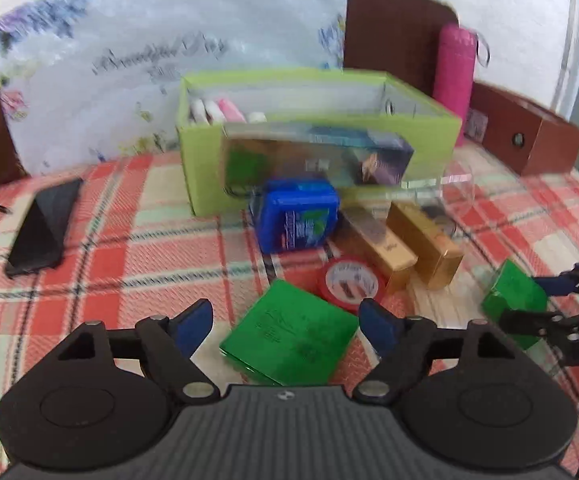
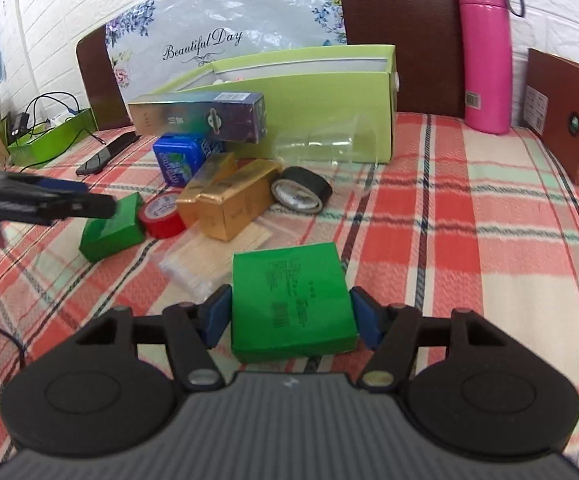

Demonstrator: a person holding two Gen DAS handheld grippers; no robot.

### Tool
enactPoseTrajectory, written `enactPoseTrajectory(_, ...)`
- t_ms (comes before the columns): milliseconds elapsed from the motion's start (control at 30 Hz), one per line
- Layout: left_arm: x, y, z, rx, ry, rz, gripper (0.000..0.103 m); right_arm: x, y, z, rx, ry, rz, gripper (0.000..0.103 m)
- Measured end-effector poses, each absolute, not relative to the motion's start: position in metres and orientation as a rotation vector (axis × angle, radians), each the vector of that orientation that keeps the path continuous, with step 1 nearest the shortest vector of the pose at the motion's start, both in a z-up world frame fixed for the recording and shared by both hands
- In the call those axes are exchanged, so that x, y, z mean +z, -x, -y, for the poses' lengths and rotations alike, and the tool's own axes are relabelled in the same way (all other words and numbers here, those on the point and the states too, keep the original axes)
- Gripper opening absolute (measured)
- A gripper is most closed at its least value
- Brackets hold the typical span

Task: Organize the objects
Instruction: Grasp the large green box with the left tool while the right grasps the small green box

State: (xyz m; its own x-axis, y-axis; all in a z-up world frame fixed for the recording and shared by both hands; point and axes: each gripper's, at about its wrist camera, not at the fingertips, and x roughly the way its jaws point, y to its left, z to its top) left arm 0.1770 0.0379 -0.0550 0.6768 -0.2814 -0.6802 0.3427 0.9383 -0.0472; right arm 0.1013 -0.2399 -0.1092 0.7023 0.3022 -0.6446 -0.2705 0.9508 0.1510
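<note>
Left wrist view, blurred by motion: left hand-held gripper (image 1: pixel 285 316) spread wide, blue pads clear of the flat green box (image 1: pixel 289 340) lying tilted between and just ahead of them on the checked cloth (image 1: pixel 129 264). Beyond it, red tape roll (image 1: pixel 349 280), two gold boxes (image 1: pixel 405 252), blue tin (image 1: pixel 295 216), lime-green open box (image 1: pixel 317 136). Black phone (image 1: pixel 41 228) well apart to the left, open cloth between. Far right, right hand-held gripper (image 1: pixel 545 304) around a second green box (image 1: pixel 515 296).

Right wrist view, sharp: right hand-held gripper (image 2: pixel 289 312) narrowed onto the square green box (image 2: pixel 291 304), glossy, dark print on top, both pads against its sides. Bag of cotton swabs (image 2: pixel 201 264) just left. Broad bare cloth to the right, pink bottle (image 2: pixel 485 52) and brown box (image 2: pixel 565 116) at the far edge.
</note>
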Motion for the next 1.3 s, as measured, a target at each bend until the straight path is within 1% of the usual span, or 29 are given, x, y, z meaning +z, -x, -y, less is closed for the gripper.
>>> enactPoseTrajectory(33,-0.060,-0.180,-0.037,-0.361,-0.083,-0.781,0.083,-0.109,-0.099,0.241,0.305,-0.054,-0.732,0.063)
enactPoseTrajectory(100,-0.066,-0.178,-0.037,-0.344,-0.072,-0.810,0.079,-0.106,-0.092,0.241,0.267,-0.074,-0.753,0.063)
enactPoseTrajectory(167,-0.066,-0.166,-0.035,-0.292,-0.051,-0.809,0.073,-0.102,-0.083,0.239,0.217,-0.096,-0.788,0.063)
enactPoseTrajectory(233,-0.063,-0.151,-0.029,-0.252,-0.032,-0.836,0.071,-0.097,-0.073,0.233,0.223,-0.114,-0.802,0.063)
enactPoseTrajectory(333,-0.060,-0.126,-0.017,-0.294,-0.014,-0.838,0.071,-0.093,-0.059,0.224,0.307,-0.118,-0.797,0.063)
enactPoseTrajectory(400,-0.059,-0.116,-0.010,-0.296,-0.015,-0.827,0.071,-0.092,-0.056,0.218,0.291,-0.061,-0.784,0.067)
enactPoseTrajectory(567,-0.061,-0.120,-0.002,-0.255,-0.039,-0.825,0.076,-0.092,-0.054,0.222,0.270,-0.052,-0.788,0.068)
enactPoseTrajectory(633,-0.062,-0.123,-0.001,-0.260,-0.038,-0.829,0.076,-0.092,-0.051,0.222,0.276,-0.043,-0.788,0.068)
enactPoseTrajectory(667,-0.061,-0.123,-0.001,-0.274,-0.037,-0.829,0.073,-0.092,-0.050,0.222,0.283,-0.043,-0.790,0.068)
enactPoseTrajectory(700,-0.060,-0.122,-0.002,-0.291,-0.030,-0.831,0.072,-0.092,-0.049,0.222,0.294,-0.045,-0.791,0.068)
enactPoseTrajectory(933,-0.064,-0.121,0.001,-0.276,-0.057,-0.821,0.073,-0.096,-0.050,0.206,0.318,0.012,-0.799,0.069)
enactPoseTrajectory(967,-0.064,-0.121,0.001,-0.280,-0.055,-0.818,0.073,-0.098,-0.051,0.205,0.318,0.027,-0.802,0.068)
enactPoseTrajectory(1000,-0.064,-0.122,0.000,-0.291,-0.053,-0.816,0.071,-0.099,-0.051,0.204,0.315,0.035,-0.806,0.062)
enactPoseTrajectory(1033,-0.064,-0.122,-0.001,-0.298,-0.054,-0.813,0.066,-0.100,-0.051,0.204,0.317,0.037,-0.806,0.060)
enactPoseTrajectory(1167,-0.056,-0.122,-0.006,-0.330,0.000,-0.822,0.065,-0.092,-0.052,0.209,0.344,0.002,-0.793,0.059)
enactPoseTrajectory(1300,-0.032,-0.121,-0.011,-0.389,0.066,-0.782,0.065,-0.068,-0.061,0.212,0.369,-0.013,-0.734,0.059)
